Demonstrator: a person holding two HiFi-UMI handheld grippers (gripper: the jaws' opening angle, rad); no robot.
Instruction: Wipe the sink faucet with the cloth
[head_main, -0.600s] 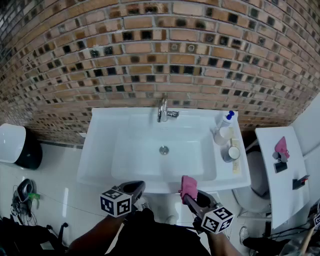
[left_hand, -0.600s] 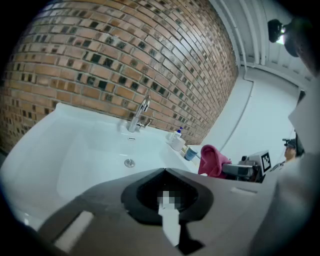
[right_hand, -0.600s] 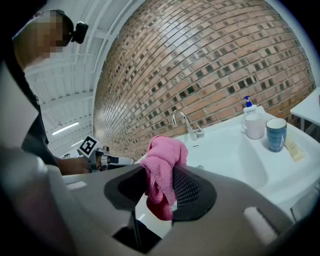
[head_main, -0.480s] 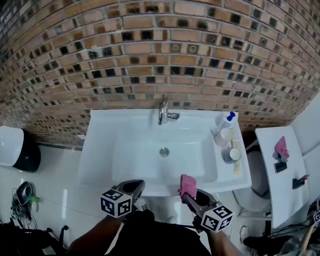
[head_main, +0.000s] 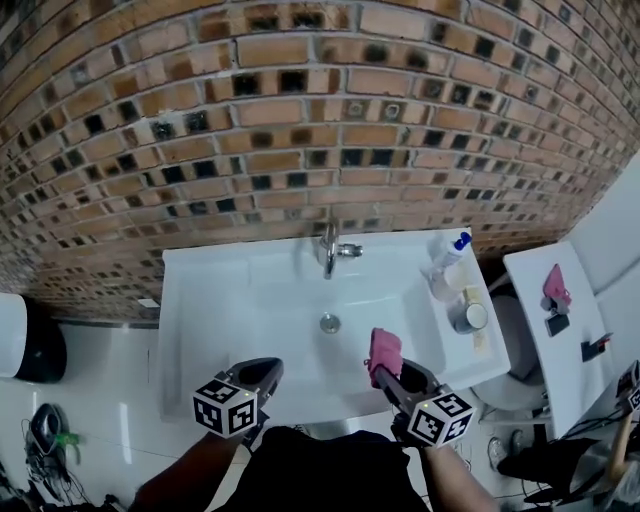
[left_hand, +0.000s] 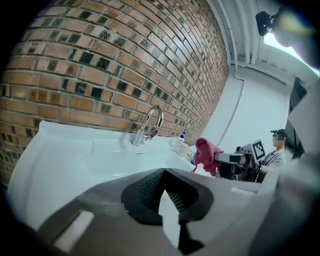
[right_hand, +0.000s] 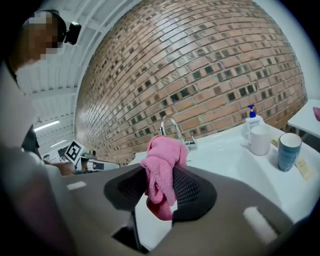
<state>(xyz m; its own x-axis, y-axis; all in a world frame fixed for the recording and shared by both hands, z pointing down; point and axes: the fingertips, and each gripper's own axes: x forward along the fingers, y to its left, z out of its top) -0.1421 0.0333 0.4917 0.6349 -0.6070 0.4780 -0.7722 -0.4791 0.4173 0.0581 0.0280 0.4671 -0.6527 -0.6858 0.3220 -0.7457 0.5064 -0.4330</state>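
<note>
Right gripper (head_main: 390, 376): jaws closed on the pink cloth (right_hand: 161, 162), which is bunched between them and stands up above the tips. The cloth is held over the front right of the sink (head_main: 190, 300). Left gripper (head_main: 263, 371): held over the sink's front edge, jaws brought together, nothing between them. The faucet (head_main: 328, 246) stands at the back of the sink, well apart from the cloth. A soap bottle (head_main: 452, 245) and a cup (head_main: 466, 316) are noted on the right ledge.
</note>
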